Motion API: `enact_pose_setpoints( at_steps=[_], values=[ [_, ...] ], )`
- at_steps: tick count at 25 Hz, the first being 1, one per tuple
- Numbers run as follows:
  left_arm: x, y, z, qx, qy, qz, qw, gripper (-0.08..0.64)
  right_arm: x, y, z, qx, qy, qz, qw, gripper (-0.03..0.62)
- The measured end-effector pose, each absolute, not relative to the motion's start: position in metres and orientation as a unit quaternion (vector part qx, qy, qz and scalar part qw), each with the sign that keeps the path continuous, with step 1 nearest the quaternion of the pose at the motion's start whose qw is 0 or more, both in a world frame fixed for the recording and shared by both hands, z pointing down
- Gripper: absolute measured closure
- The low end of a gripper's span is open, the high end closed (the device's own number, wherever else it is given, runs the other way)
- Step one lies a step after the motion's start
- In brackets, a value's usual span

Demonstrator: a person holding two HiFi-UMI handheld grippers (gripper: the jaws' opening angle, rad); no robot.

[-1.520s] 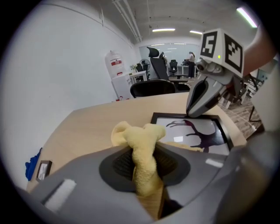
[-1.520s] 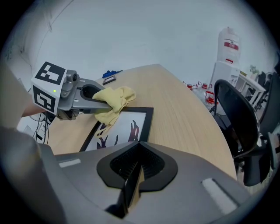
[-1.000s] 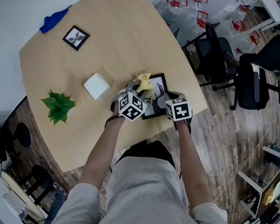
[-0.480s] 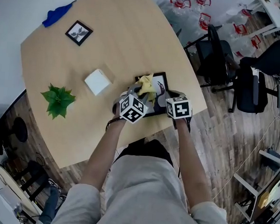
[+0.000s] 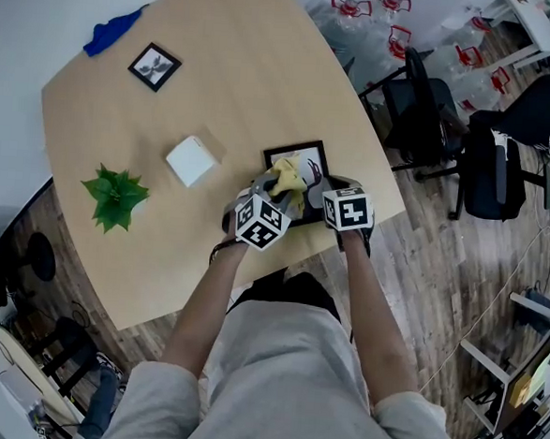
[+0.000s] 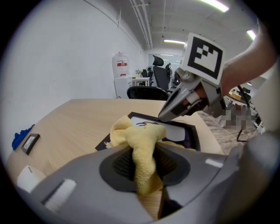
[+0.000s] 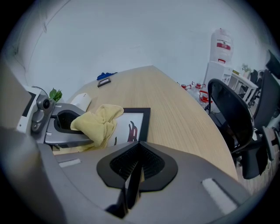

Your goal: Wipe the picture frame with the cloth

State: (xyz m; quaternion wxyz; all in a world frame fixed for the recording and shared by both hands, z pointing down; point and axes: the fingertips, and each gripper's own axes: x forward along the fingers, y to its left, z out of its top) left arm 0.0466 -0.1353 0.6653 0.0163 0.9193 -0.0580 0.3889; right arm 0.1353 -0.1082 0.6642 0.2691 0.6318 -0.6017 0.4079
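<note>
Yellow cloth (image 6: 141, 144) clamped in the left tongs (image 6: 142, 173) rests on the picture frame (image 7: 145, 117) at the bench (image 5: 219, 79) edge, its rim pinched by the right tongs (image 7: 133, 175); a weak pinch risks skidding.

Head view looks steeply down; both gripper views sit close, sharing the picture frame (image 5: 294, 158).

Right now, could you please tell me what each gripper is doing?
Left gripper: shut on the yellow cloth.
Right gripper: shut on the picture frame's near edge.
</note>
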Motion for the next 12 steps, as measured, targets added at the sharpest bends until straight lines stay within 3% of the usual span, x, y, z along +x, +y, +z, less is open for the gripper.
enact_pose_setpoints(
  at_steps=[12],
  values=[
    [0.038,-0.107,0.664,0.923,-0.040,0.382,0.032,0.419,0.137,-0.109,0.664,0.634,-0.598,0.415,0.264,0.589]
  ],
)
